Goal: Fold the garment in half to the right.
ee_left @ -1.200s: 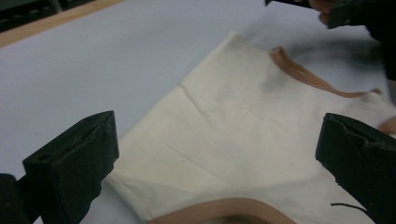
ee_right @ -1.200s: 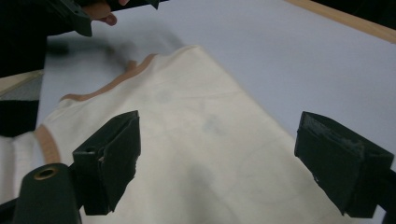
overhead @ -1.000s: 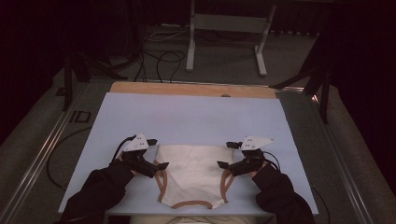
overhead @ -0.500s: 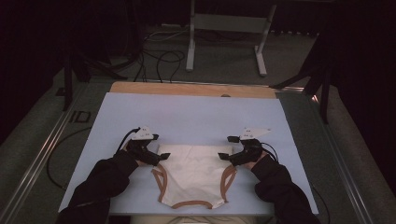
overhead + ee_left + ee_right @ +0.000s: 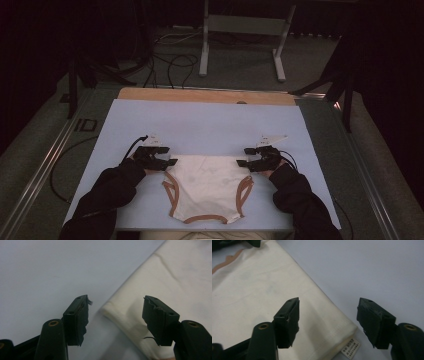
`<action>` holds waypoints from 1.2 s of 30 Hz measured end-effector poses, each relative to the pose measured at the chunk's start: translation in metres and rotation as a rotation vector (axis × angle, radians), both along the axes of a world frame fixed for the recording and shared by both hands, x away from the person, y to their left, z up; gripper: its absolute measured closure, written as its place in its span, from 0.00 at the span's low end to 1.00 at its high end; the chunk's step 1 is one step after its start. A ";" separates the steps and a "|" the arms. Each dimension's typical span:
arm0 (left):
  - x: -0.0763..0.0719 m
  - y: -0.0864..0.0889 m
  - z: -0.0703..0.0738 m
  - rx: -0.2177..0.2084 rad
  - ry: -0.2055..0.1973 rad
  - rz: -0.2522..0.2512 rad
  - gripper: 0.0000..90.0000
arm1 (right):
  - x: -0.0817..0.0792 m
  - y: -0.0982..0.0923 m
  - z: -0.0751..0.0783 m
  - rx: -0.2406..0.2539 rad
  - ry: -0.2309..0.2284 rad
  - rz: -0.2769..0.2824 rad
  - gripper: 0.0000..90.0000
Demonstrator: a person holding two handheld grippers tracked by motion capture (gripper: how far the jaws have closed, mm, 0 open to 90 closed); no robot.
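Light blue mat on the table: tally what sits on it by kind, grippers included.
Cream cloth garment with tan trim: 1
Small white label at its corner: 1
Black two-jaw grippers, left gripper and right gripper: 2
Total: 4

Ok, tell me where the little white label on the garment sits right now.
In the right gripper view the label pokes out from the cream garment's corner, low in the frame, between the right gripper's open jaws, on the pale blue mat.

Illegible print on the garment's white tag (image 5: 350, 349)
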State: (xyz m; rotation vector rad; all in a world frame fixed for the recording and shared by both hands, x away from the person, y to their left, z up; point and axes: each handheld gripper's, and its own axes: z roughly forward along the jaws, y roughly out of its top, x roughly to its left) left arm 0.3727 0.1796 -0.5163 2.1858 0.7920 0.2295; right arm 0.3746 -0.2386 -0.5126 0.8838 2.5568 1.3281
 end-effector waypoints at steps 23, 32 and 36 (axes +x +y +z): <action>0.010 -0.010 -0.004 0.043 0.067 -0.012 0.86 | 0.004 -0.003 -0.010 -0.094 0.056 -0.009 0.84; 0.008 -0.011 -0.003 0.033 0.061 -0.001 0.99 | 0.003 -0.001 -0.005 -0.099 0.040 -0.006 0.95; 0.008 -0.011 0.000 0.032 0.039 0.009 0.99 | 0.005 -0.002 -0.002 -0.096 0.028 -0.008 0.95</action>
